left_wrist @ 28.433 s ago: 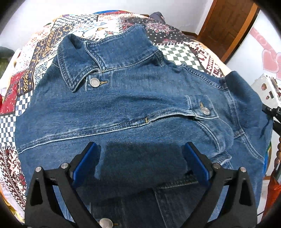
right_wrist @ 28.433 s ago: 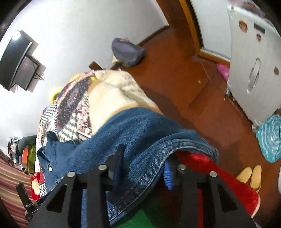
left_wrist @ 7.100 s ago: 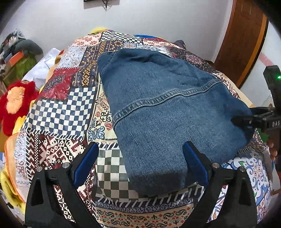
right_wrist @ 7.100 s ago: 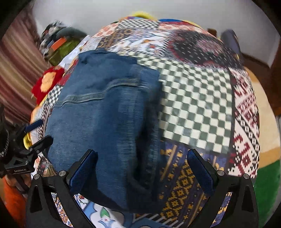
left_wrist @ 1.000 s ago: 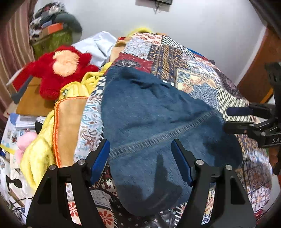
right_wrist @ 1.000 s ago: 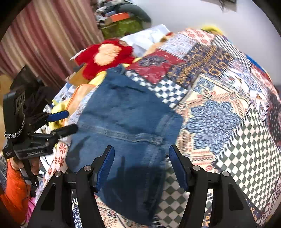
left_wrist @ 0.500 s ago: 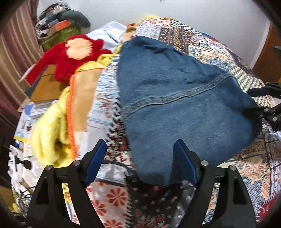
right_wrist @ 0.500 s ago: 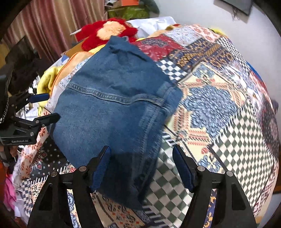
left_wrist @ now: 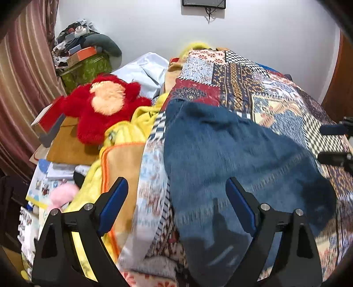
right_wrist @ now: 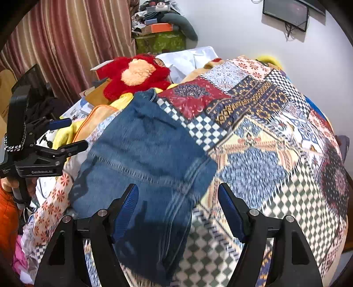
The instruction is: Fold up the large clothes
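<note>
The folded blue denim jacket lies back side up on the patchwork bedspread, near the bed's left edge. It also shows in the right wrist view. My left gripper is open and empty, held above the jacket's near left edge. My right gripper is open and empty, above the jacket's near right corner. Each gripper shows in the other's view: the right one at the far right, the left one at the left.
A red plush toy and yellow blankets lie left of the bed, with papers and boxes below them. A cluttered green box stands by the striped curtain. A wall screen hangs behind.
Both grippers have pulled back and up from the jacket, so more of the room shows. The jacket lies still and both grippers stay open.
</note>
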`<state>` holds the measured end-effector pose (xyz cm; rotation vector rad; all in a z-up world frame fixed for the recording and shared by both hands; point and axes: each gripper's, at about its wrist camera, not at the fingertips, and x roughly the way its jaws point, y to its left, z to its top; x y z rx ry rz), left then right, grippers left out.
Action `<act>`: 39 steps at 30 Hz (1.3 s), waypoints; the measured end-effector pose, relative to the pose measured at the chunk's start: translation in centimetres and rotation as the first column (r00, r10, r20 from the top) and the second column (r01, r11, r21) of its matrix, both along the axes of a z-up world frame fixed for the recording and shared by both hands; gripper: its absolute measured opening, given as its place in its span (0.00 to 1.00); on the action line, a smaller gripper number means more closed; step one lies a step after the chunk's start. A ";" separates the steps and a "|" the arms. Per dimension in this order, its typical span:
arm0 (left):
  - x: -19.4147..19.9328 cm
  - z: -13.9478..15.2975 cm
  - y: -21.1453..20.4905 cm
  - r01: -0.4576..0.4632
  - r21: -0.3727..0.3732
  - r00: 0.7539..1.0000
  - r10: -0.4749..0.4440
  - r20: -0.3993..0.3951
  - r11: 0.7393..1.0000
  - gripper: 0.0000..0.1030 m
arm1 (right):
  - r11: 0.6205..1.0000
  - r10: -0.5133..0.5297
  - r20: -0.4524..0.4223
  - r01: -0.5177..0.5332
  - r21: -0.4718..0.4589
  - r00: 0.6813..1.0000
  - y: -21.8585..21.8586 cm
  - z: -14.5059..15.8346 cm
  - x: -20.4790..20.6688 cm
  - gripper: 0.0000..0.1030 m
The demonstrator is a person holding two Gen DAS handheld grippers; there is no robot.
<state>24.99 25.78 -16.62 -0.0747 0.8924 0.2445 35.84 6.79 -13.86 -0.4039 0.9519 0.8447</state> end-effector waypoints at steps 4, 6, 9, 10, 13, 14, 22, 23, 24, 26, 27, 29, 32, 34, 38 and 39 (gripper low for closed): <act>3.7 -1.6 0.9 -0.011 -0.041 1.000 0.010 -0.024 0.999 0.87 | 1.000 0.003 -0.023 -0.003 -0.016 1.000 1.9 -1.7 1.7 0.70; 5.4 -2.5 1.4 -0.012 -0.053 0.999 0.010 -0.034 0.999 0.87 | 1.000 0.003 -0.046 -0.004 -0.031 0.999 2.7 -3.2 2.7 0.70; 7.7 -3.7 2.0 -0.014 -0.082 0.999 0.011 -0.038 0.997 0.88 | 0.997 -0.011 -0.056 0.007 -0.076 0.998 3.4 -5.5 4.1 0.70; 8.3 -3.9 2.2 -0.017 -0.092 0.999 0.014 -0.036 0.996 0.91 | 0.997 -0.016 -0.059 0.011 -0.082 0.998 3.5 -6.1 4.5 0.70; 9.9 -4.3 3.0 -0.046 -0.122 0.999 0.042 -0.035 0.991 0.93 | 0.998 -0.033 -0.095 0.028 -0.053 0.995 3.5 -7.5 5.8 0.77; 10.2 -4.5 3.2 -0.058 -0.130 0.998 0.053 -0.038 0.990 0.93 | 0.998 -0.043 -0.095 0.039 -0.046 0.995 3.4 -7.6 6.2 0.79; 11.5 -3.0 3.0 -0.084 -0.103 0.996 0.080 -0.040 0.991 0.94 | 0.994 -0.104 -0.044 0.102 -0.041 0.994 4.4 -6.5 7.9 0.79; 11.4 -2.2 2.8 -0.083 -0.090 0.996 0.081 -0.025 0.993 0.94 | 0.993 -0.111 -0.024 0.110 -0.036 0.994 4.4 -5.8 7.8 0.79; 11.1 -1.1 2.6 -0.084 -0.075 0.996 0.084 -0.003 0.994 0.94 | 0.993 -0.115 -0.008 0.115 -0.028 0.993 4.3 -5.1 7.7 0.79; 10.4 0.9 2.5 -0.083 -0.065 0.996 0.085 0.034 0.994 0.94 | 0.993 -0.117 0.024 0.117 0.000 0.993 3.7 -3.3 7.1 0.79; 9.7 2.6 2.3 -0.081 -0.067 0.994 0.086 0.068 0.994 0.94 | 0.993 -0.119 0.038 0.119 0.016 0.992 3.4 -2.3 6.8 0.79; 8.5 5.0 2.0 -0.077 -0.073 0.989 0.086 0.121 0.994 0.94 | 0.990 -0.131 0.068 0.127 0.057 0.989 2.5 0.0 5.9 0.79; 5.3 9.6 0.9 -0.061 -0.088 0.970 0.080 0.229 0.994 0.94 | 0.981 -0.149 0.113 0.133 0.144 0.982 0.6 4.1 4.0 0.79; 2.9 12.4 -0.2 -0.045 -0.082 0.953 0.067 0.295 0.996 0.94 | 0.971 -0.161 0.147 0.131 0.199 0.976 -0.6 6.8 2.5 0.79; -2.4 17.1 -2.6 -0.019 -0.049 0.908 0.038 0.417 0.999 0.94 | 0.947 -0.172 0.238 0.094 0.307 0.956 -3.3 12.3 -1.9 0.79; -4.0 18.3 -3.3 -0.015 -0.042 0.893 0.032 0.450 0.999 0.94 | 0.942 -0.175 0.267 0.082 0.326 0.948 -3.9 13.5 -3.1 0.79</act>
